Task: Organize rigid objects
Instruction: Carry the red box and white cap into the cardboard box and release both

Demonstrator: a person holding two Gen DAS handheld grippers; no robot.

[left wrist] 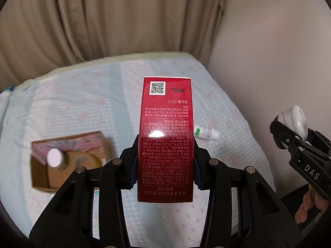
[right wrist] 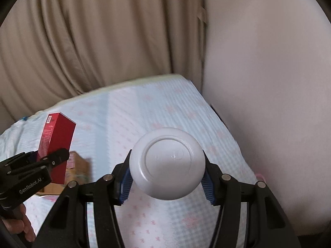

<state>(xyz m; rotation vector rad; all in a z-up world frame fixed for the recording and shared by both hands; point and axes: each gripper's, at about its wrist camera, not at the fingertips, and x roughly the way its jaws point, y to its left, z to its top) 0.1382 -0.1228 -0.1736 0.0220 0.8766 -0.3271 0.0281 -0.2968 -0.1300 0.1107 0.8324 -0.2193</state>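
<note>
My left gripper [left wrist: 165,163] is shut on a tall red carton [left wrist: 166,138] with a QR code and small print, held above the bed; it also shows in the right wrist view [right wrist: 56,144]. My right gripper [right wrist: 167,177] is shut on a white round-bottomed bottle [right wrist: 167,163], its base facing the camera; it shows at the right edge of the left wrist view [left wrist: 294,122]. An open cardboard box [left wrist: 68,159] sits on the bed at the left, holding a pink packet, a yellow item and a white-capped bottle [left wrist: 54,158].
A small white tube with a green label [left wrist: 205,132] lies on the light blue patterned bedsheet [left wrist: 82,107] behind the red carton. Beige curtains [left wrist: 103,20] hang behind the bed, and a plain wall [left wrist: 279,51] stands on the right.
</note>
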